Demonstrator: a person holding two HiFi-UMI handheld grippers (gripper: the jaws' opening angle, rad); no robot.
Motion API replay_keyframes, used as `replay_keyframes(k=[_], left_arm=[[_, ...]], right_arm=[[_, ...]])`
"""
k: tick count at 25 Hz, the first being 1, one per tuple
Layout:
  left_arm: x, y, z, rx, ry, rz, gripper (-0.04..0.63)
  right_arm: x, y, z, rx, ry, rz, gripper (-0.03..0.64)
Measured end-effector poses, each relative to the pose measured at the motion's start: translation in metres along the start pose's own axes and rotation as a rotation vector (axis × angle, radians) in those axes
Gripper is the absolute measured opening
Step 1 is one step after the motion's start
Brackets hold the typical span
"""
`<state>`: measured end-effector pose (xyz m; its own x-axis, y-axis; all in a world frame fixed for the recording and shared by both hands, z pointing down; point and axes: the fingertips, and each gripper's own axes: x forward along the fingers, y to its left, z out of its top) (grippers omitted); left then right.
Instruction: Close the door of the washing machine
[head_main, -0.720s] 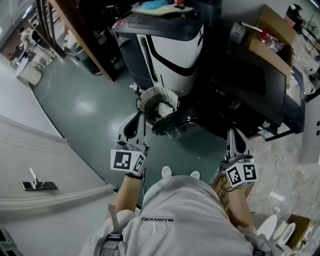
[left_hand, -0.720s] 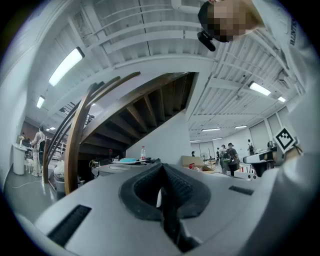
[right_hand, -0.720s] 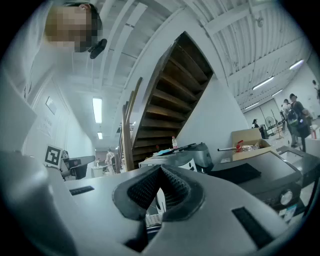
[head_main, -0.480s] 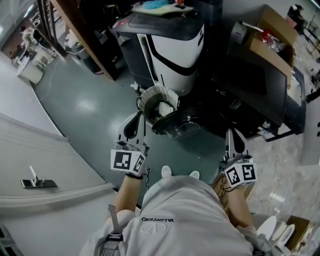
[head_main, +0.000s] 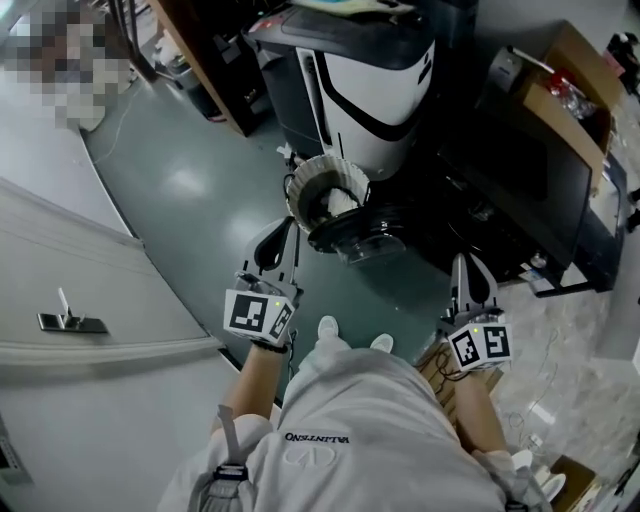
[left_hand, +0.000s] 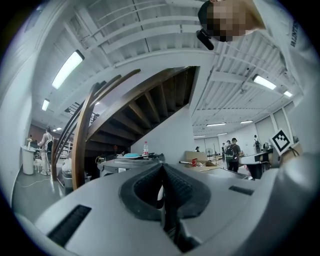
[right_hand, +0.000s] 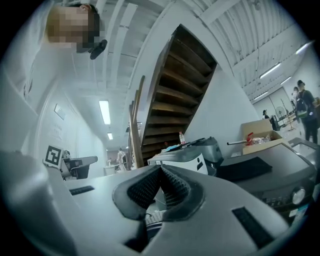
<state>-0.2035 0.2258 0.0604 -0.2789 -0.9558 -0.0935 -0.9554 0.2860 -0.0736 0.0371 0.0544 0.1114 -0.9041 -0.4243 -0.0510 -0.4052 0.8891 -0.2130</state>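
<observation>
you stand over a grey-green floor (head_main: 170, 190), facing two machines. both grippers point level at them. the left gripper (head_main: 280, 245) has its jaws pressed together with nothing between them, and so does the right gripper (head_main: 470, 282). held like this, they look set to push rather than grasp. the round door (head_main: 357, 238), dark with a clear bulge, hangs open just ahead of the left gripper. it seems hinged to the dark washing machine (head_main: 520, 170) on your right. a pale round rim (head_main: 310, 178) with something white inside sits right against the door and may block its swing; what it is cannot be told. behind it stands a white and black machine (head_main: 375, 75). a cardboard box (head_main: 560, 70) lies at the far right, well clear.
</observation>
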Motion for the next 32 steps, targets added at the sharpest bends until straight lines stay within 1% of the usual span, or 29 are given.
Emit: replay_keyframes(k=[5,7,12,16,19,21,26,28,32], left_arm=[[-0.016,-0.015,-0.007,0.014,0.023,0.050,0.002],[-0.022,-0.016,-0.011,0.005,0.037,0.073,0.002],[-0.035,0.001,-0.027,-0.035,0.065,0.110,0.002],[-0.035,0.020,-0.041,-0.066,0.083,0.117,0.002],[-0.030,0.036,-0.051,-0.080,0.091,0.099,0.002],[-0.023,0.047,-0.056,-0.082,0.092,0.074,0.002],[-0.002,0.076,-0.071,-0.091,0.079,-0.029,0.002],[0.005,0.089,-0.080,-0.100,0.082,-0.058,0.002],[0.020,0.118,-0.102,-0.133,0.103,-0.091,0.002]], right_arm=[[0.010,0.005,-0.015,-0.010,0.045,0.098,0.011],[0.017,0.010,-0.022,-0.006,0.070,0.133,0.011],[0.038,0.038,-0.037,-0.008,0.112,0.210,0.011],[0.058,0.063,-0.053,-0.027,0.152,0.271,0.011],[0.075,0.083,-0.067,-0.014,0.190,0.297,0.011],[0.087,0.094,-0.075,-0.027,0.214,0.303,0.011],[0.124,0.117,-0.088,-0.036,0.247,0.304,0.011],[0.140,0.128,-0.094,-0.056,0.259,0.314,0.011],[0.174,0.148,-0.107,-0.093,0.283,0.333,0.011]])
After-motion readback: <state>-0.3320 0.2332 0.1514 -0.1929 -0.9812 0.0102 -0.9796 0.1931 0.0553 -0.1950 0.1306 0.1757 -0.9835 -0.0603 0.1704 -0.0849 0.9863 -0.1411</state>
